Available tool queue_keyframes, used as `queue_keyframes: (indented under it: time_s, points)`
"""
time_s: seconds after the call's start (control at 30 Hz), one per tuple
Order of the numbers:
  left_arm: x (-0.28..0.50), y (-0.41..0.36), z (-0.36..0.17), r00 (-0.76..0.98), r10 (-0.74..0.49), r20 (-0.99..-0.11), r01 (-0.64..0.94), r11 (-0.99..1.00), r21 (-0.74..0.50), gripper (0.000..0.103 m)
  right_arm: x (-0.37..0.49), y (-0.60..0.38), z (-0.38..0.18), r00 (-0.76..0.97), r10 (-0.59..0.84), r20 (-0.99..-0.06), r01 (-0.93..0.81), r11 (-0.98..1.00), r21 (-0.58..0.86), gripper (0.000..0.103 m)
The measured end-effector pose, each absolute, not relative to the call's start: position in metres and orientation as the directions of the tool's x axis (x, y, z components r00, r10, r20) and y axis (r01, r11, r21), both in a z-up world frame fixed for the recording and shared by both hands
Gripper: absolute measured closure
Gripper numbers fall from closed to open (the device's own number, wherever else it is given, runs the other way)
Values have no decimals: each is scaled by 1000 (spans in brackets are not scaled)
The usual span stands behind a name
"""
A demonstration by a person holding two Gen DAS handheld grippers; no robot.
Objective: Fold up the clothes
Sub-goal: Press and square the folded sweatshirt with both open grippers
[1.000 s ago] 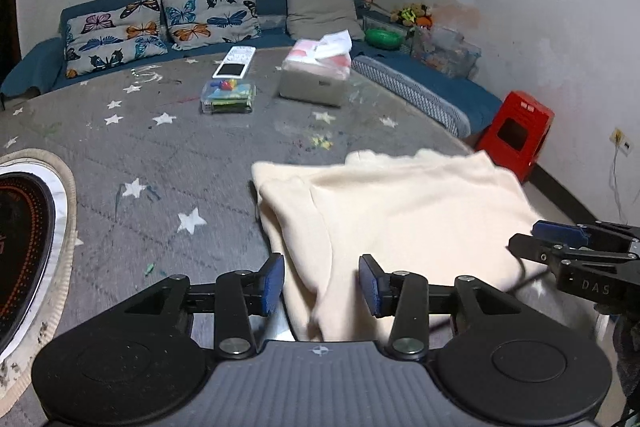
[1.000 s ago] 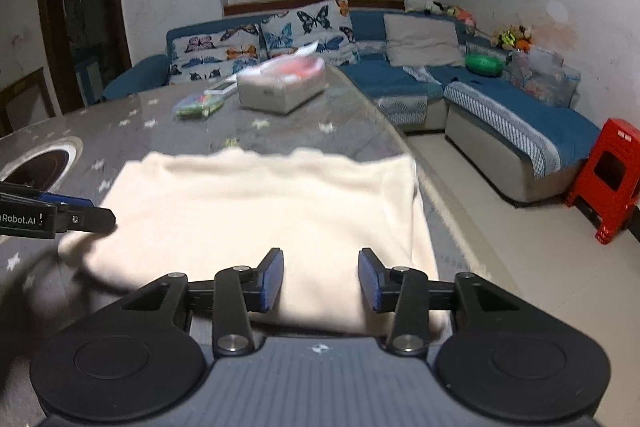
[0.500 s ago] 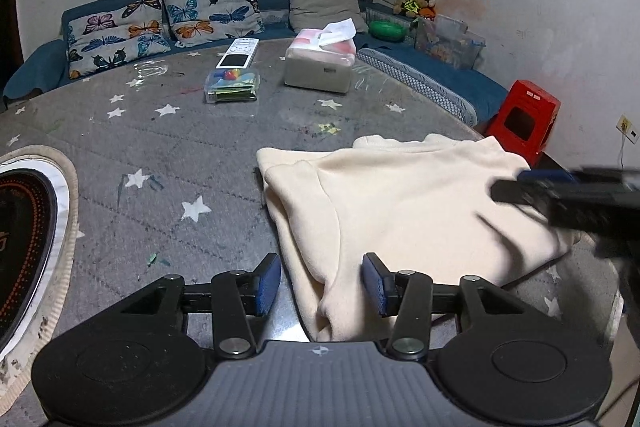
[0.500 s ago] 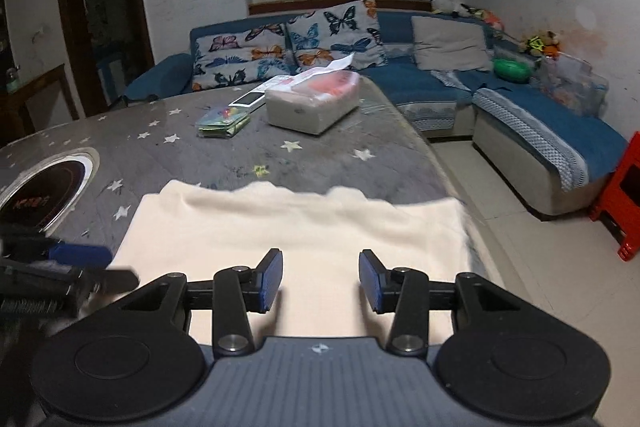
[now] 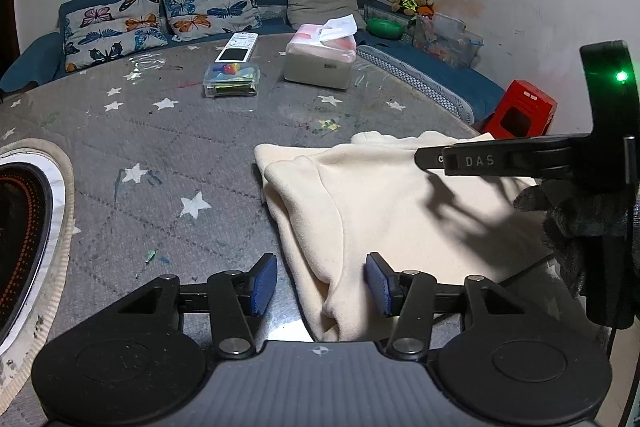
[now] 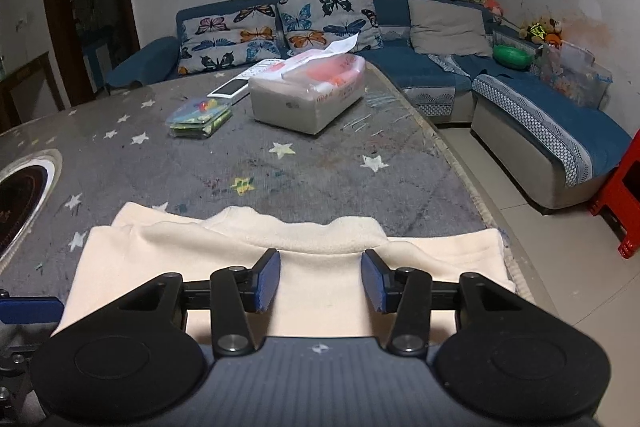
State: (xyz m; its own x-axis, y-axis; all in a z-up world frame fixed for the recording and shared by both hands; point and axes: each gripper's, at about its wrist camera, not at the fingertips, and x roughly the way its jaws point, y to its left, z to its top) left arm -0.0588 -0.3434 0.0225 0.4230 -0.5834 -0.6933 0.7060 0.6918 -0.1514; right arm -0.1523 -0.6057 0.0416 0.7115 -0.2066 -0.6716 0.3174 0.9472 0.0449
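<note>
Cream garment (image 5: 400, 211) lies folded flat at the near right edge of the grey star-patterned surface (image 5: 160, 147), its right side reaching that edge. Left gripper (image 5: 320, 283) hangs over the garment's near left corner, jaws wide apart and holding nothing, with the cloth's folded edge running between them. Right gripper (image 6: 320, 281) hovers above the garment's middle, likewise spread wide and empty. Toward the far edge sit a tissue box (image 6: 308, 95), a clear plastic box (image 6: 200, 117) and a white remote (image 5: 236, 47)
</note>
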Motion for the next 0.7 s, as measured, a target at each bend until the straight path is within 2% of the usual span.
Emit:
queue_keyframes:
  time_s: [0.17,0.27,0.57,0.7]
  points:
    - [-59,-343,24,426,-578,-696,702,697,-149,47,-171,-595,48,725,-199,-659,298,954,39,53]
    - [-60,-343,24,429,-575,-696,701,698,-145,47,-188,-584,51,734,-189,-653,277,960,33,42]
    - [-61,-341,27,438,-571,-694,697,704,-139,43,-238,-557,47,734,-207,-647,258,966,-17,39]
    - [-62,-342,26,443,-564,-697,694,708,-132,40,-251,-554,48,745,-219,-630,279,960,-3,33]
